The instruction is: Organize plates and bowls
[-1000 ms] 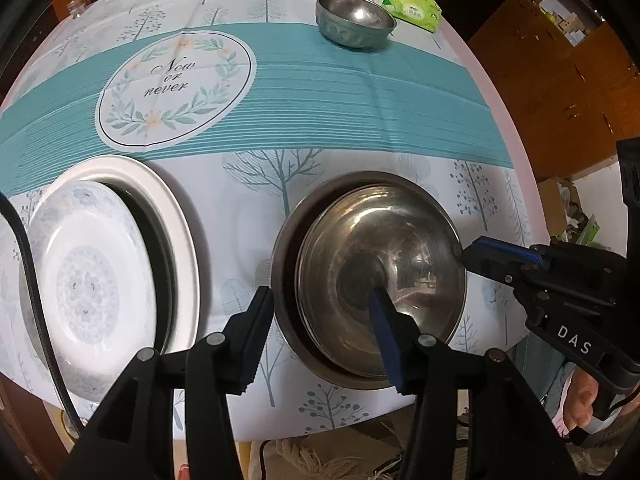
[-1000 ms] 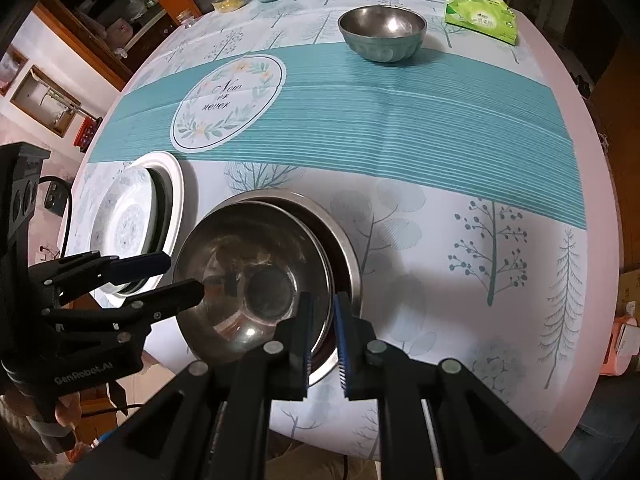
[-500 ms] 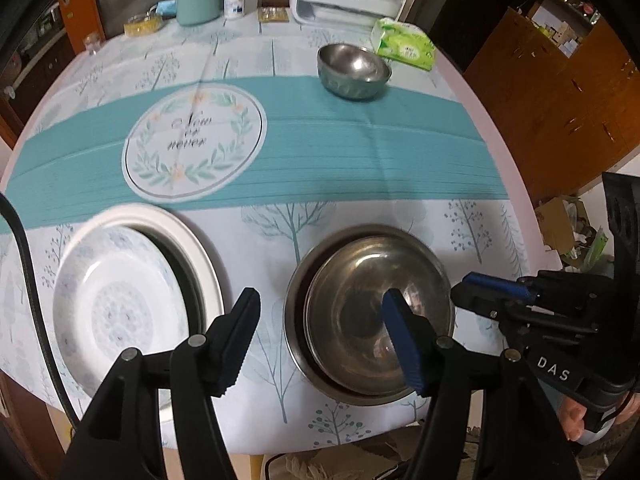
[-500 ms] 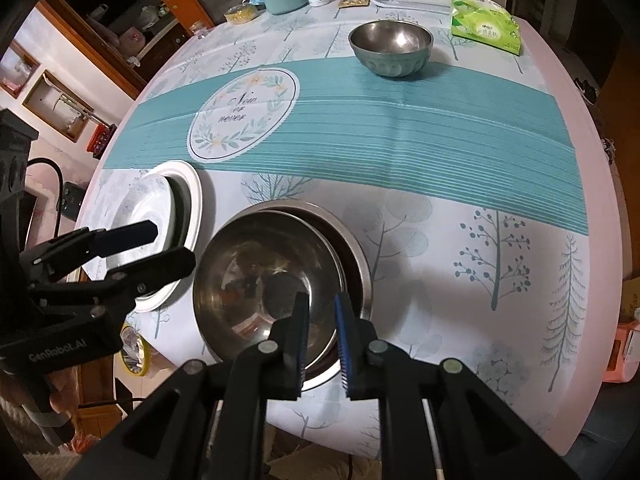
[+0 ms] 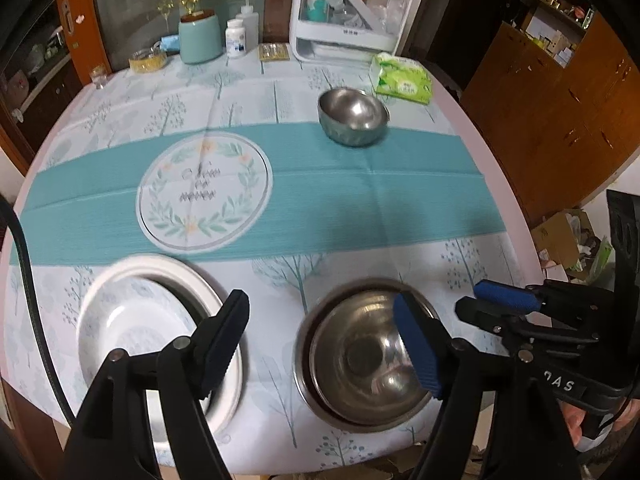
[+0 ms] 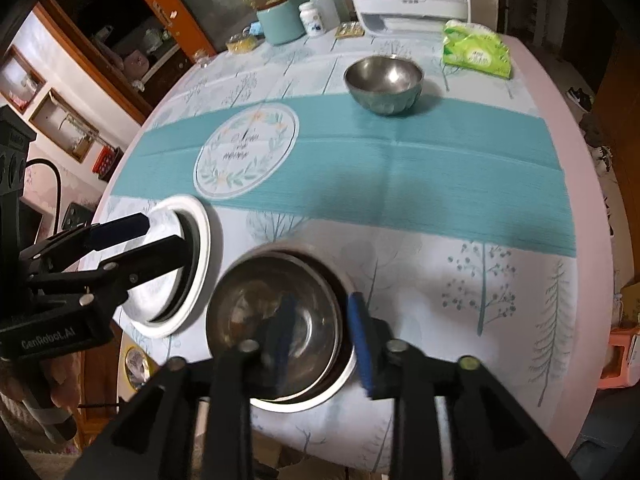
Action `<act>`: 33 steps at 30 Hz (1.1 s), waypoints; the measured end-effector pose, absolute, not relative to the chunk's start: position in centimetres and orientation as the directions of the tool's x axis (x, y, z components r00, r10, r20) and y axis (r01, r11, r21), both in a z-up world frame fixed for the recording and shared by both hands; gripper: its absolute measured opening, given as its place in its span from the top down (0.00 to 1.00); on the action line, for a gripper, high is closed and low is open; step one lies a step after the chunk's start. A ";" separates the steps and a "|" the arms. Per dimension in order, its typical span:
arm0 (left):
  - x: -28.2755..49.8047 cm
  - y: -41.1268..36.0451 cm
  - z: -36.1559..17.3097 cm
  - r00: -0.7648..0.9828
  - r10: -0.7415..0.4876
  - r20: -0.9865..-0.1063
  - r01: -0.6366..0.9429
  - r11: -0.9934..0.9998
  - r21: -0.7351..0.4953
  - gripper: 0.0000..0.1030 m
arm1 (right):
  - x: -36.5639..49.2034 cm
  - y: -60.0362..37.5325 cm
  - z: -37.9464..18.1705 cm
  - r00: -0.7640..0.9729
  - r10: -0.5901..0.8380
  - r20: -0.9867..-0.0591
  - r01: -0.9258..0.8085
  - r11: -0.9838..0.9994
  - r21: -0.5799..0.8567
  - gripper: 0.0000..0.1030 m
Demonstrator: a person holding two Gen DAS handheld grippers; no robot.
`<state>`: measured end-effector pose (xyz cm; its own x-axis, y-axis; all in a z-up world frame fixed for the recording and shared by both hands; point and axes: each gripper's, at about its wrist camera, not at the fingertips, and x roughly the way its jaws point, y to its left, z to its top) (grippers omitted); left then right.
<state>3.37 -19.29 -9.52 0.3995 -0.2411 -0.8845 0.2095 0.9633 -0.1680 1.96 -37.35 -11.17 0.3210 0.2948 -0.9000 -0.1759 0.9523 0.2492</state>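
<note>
A round table [image 5: 472, 128] fills both views, spread with a pale tree-print cloth crossed by a teal band [image 5: 360, 208] that carries a wreath medallion [image 5: 204, 190]; wooden cabinets stand behind.

On the near side of the band, two steel bowls [image 5: 360, 364] sit nested, the inner one shiny and slightly off-centre in the wider outer one. To their left, just beside them, two plates [image 5: 132, 328] lie stacked: a patterned plate inside a plain white, wider one. On the far edge of the band stands a single small steel bowl [image 5: 352, 116], upright, well apart from the nested pair, with a green tissue pack [image 5: 402, 80] just beyond it.

The left gripper [image 5: 326, 344] hovers above the gap between plates and bowls, its jaws opening wide with nothing between the pads. The right gripper [image 6: 324, 340] hangs over the near rim of the nested bowls, its jaws opening too, the pads clear of the rim.

The left wrist view alone shows the whole white dish rack [image 5: 348, 12] at the table's back edge. The right wrist view alone shows wall shelves [image 6: 60, 128] at left and the hand [image 6: 52, 376] under the left gripper.
</note>
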 end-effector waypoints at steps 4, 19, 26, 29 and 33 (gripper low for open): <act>4.5 -19.0 -8.2 0.432 -0.217 -0.875 0.209 0.968 -0.137 0.22 | 3.1 -37.9 -9.9 0.354 0.286 -0.891 -0.167 0.956 0.241 0.71; 13.7 -18.6 -4.0 0.563 -0.156 -0.811 0.200 0.979 -0.050 0.14 | 13.0 -41.0 -4.5 0.521 0.176 -0.835 -0.086 0.984 0.154 0.62; 19.3 -19.2 -5.0 0.571 -0.158 -0.805 0.181 0.981 -0.064 0.14 | 18.2 -41.4 -5.3 0.515 0.144 -0.845 -0.046 0.989 0.140 0.62; 22.1 -19.9 -6.5 0.563 -0.174 -0.808 0.175 0.981 -0.088 0.14 | 20.8 -41.6 -6.9 0.483 0.144 -0.864 -0.026 0.988 0.150 0.62; 26.0 -21.2 -9.3 0.511 -0.195 -0.837 0.173 0.977 -0.122 0.14 | 23.6 -42.1 -9.3 0.441 0.138 -0.887 0.013 0.987 0.160 0.62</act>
<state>26.05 -21.24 -9.27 0.5106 -0.1953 -0.8374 0.1731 0.9773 -0.1224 23.64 -42.11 -9.34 0.4406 0.1377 -0.8871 0.0127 0.9871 0.1596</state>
